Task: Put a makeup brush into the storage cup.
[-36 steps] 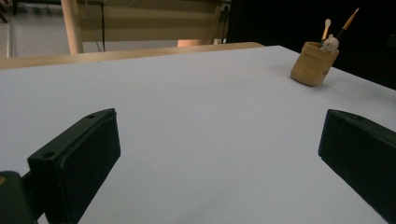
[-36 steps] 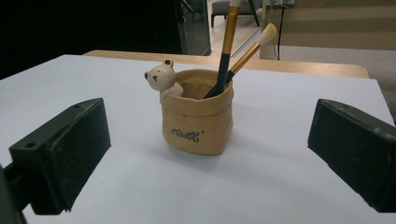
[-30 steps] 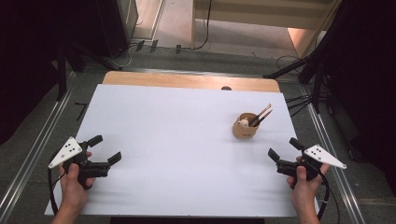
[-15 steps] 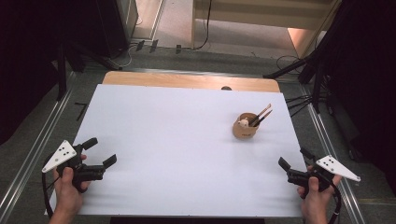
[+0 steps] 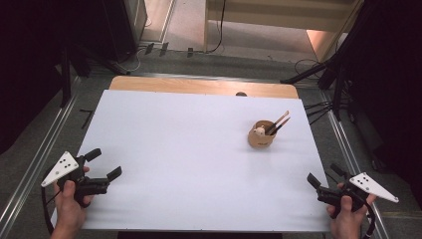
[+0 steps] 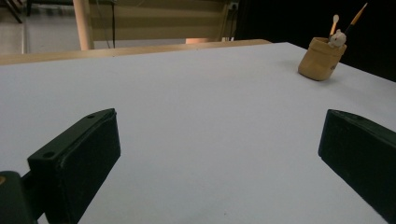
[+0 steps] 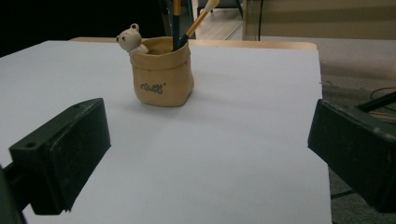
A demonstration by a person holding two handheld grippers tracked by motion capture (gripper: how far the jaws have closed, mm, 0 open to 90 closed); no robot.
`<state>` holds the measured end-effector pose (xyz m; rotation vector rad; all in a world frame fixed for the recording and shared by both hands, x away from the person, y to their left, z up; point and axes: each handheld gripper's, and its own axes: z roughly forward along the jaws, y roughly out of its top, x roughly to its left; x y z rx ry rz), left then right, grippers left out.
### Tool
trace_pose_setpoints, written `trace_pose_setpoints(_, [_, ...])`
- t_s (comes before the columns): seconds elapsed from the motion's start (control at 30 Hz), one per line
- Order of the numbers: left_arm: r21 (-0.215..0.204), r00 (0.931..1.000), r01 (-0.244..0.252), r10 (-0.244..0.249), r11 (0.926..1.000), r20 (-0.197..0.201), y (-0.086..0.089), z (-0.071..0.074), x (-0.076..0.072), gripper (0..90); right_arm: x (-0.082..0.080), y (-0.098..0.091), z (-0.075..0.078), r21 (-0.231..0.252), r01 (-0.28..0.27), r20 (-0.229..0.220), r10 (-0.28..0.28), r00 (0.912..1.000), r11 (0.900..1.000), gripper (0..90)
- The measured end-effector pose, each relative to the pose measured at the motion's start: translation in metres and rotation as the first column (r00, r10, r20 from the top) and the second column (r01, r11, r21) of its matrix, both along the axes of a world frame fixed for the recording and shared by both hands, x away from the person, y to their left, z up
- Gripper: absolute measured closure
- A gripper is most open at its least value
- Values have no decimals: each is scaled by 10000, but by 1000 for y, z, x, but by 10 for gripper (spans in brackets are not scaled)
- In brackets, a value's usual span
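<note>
My left gripper (image 5: pixel 103 164) sits low at the near left, jaws spread wide, gripped in my left hand (image 5: pixel 72 206). My right gripper (image 5: pixel 324 175) sits near right, jaws equally wide, in my right hand (image 5: pixel 347 219).

Tan fabric pouch-shaped holder (image 7: pixel 162 74): dark cursive lettering on front; cream bear figure (image 7: pixel 129 38) at rim. Two slim brushes (image 7: pixel 189 23): dark and orange handles, pale tips. White table sheet (image 5: pixel 189 149); light wooden tabletop edge (image 5: pixel 199 85). Black gripper jaws.

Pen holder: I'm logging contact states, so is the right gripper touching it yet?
No, the right gripper hangs open near the table's front corner, well apart from the pen holder.
</note>
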<state>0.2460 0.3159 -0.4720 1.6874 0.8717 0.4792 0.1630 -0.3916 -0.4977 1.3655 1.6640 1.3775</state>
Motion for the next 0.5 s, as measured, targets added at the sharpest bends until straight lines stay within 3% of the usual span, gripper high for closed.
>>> trace_pose_setpoints(0.5, [181,9999,-123,123,9998,-22,9,-2,-5,0,-2,-4,-1,79,199,-177,-198,9996,9998,0])
